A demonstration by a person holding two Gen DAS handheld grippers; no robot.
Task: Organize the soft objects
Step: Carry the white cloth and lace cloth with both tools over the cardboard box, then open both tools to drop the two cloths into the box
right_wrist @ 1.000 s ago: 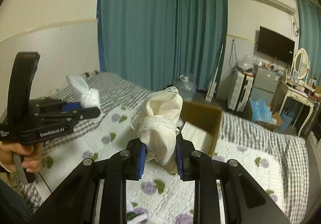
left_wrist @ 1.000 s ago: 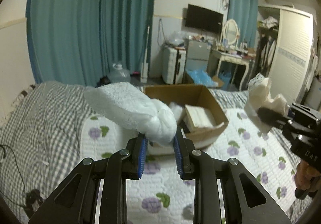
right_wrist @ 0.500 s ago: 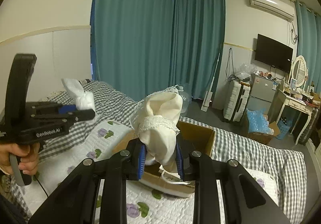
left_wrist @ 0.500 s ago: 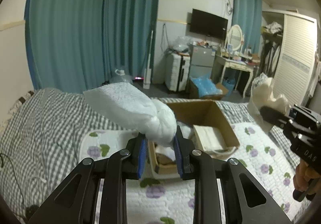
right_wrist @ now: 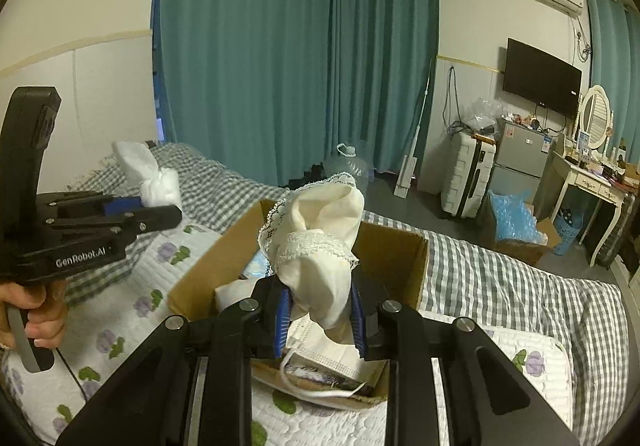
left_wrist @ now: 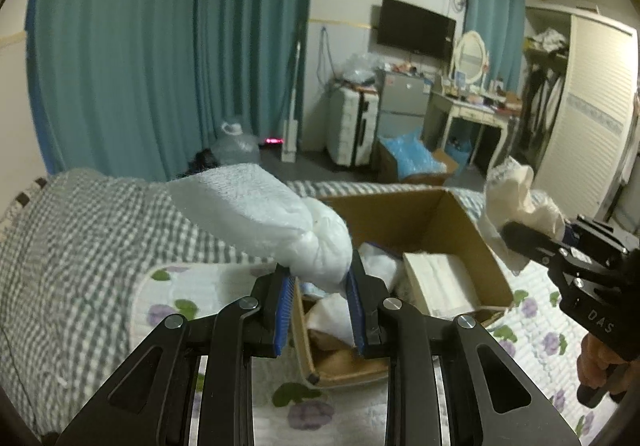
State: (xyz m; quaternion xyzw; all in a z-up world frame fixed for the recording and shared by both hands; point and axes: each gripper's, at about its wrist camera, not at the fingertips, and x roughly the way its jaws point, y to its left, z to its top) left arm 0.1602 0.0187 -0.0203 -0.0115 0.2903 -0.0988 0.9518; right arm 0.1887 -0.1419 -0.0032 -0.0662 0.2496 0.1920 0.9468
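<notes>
My left gripper point(left_wrist: 318, 310) is shut on a white textured cloth bundle point(left_wrist: 264, 214) and holds it over the near left corner of an open cardboard box point(left_wrist: 472, 230) on the bed. My right gripper point(right_wrist: 318, 314) is shut on a cream lace-trimmed cloth point(right_wrist: 320, 238) above the same box point(right_wrist: 394, 250). The box holds white cloths and a folded pale item point(left_wrist: 440, 282). Each gripper shows in the other's view: the right one point(left_wrist: 516, 236) at the right, the left one point(right_wrist: 160, 212) at the left.
The bed has a grey checked cover point(left_wrist: 80, 230) and a white floral quilt point(right_wrist: 120, 310). Beyond it are teal curtains point(left_wrist: 172, 46), a water jug point(left_wrist: 236, 146), a suitcase point(right_wrist: 466, 178), a small fridge, a dressing table point(left_wrist: 476, 114) and a wardrobe point(left_wrist: 592, 102).
Both grippers have moved forward over the box with their cloths held. The box now sits closer and lower under both sets of fingers.
</notes>
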